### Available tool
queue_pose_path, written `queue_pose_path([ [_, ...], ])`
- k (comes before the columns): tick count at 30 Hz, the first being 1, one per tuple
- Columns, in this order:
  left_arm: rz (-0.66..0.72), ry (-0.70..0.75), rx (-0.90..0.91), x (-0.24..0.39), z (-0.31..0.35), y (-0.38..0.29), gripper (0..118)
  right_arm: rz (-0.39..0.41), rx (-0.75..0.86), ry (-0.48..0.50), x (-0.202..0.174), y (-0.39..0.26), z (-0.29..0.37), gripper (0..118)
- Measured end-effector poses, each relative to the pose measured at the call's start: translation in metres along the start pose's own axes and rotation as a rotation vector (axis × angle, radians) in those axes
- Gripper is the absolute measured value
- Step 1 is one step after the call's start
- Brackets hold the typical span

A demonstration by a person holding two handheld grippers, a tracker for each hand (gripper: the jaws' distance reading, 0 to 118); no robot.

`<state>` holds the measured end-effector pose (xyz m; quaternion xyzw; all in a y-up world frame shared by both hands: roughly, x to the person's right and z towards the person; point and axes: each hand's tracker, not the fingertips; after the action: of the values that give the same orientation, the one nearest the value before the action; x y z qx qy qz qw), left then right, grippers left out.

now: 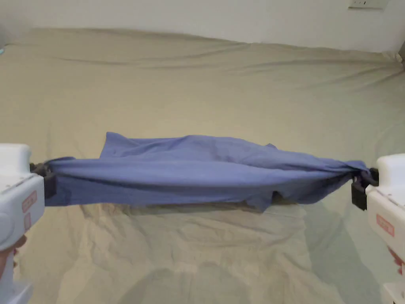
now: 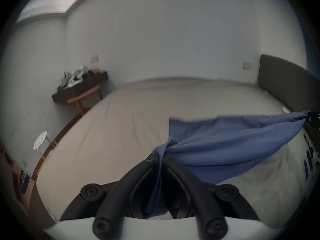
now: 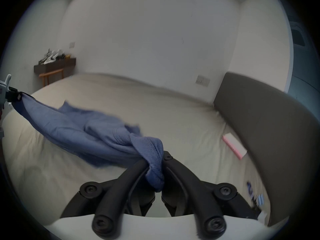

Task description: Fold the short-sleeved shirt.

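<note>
Head view: your left gripper (image 1: 46, 178) and right gripper (image 1: 362, 183) are cut off at the frame edges, each clamped on one end of the blue shirt (image 1: 197, 174). It hangs stretched between them, soft and bunched, above the wrinkled beige bed sheet (image 1: 221, 87).

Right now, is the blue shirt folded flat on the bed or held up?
Held up, not folded: the shirt hangs bunched between the left hand-held gripper and right hand-held gripper, above the bed.
</note>
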<state>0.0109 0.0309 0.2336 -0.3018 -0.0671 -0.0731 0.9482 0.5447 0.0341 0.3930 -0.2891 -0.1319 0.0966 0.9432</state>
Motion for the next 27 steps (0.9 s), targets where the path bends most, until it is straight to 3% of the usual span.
queue_pose_path([
  [4,-0.006,-0.004,-0.162,-0.003,0.020,-0.076,1,-0.027,-0.164,0.062,-0.011,-0.070,0.023,7],
  [8,-0.100,-0.002,-0.276,-0.004,0.033,-0.136,1,-0.078,-0.305,0.106,-0.021,-0.124,0.051,7],
  [15,-0.135,-0.001,-0.312,-0.016,0.067,-0.159,1,-0.171,-0.444,0.143,-0.036,-0.161,0.105,7],
  [24,-0.169,-0.032,-0.439,-0.015,0.085,-0.175,1,-0.161,-0.601,0.158,-0.057,-0.180,0.122,7],
  [25,-0.168,-0.039,-0.448,-0.015,0.083,-0.177,1,-0.162,-0.597,0.160,-0.056,-0.180,0.121,9],
  [26,-0.165,-0.045,-0.444,-0.014,0.083,-0.176,6,-0.166,-0.581,0.162,-0.055,-0.178,0.121,20],
  [27,-0.159,-0.047,-0.431,-0.012,0.083,-0.174,17,-0.180,-0.546,0.133,-0.052,-0.172,0.122,46],
])
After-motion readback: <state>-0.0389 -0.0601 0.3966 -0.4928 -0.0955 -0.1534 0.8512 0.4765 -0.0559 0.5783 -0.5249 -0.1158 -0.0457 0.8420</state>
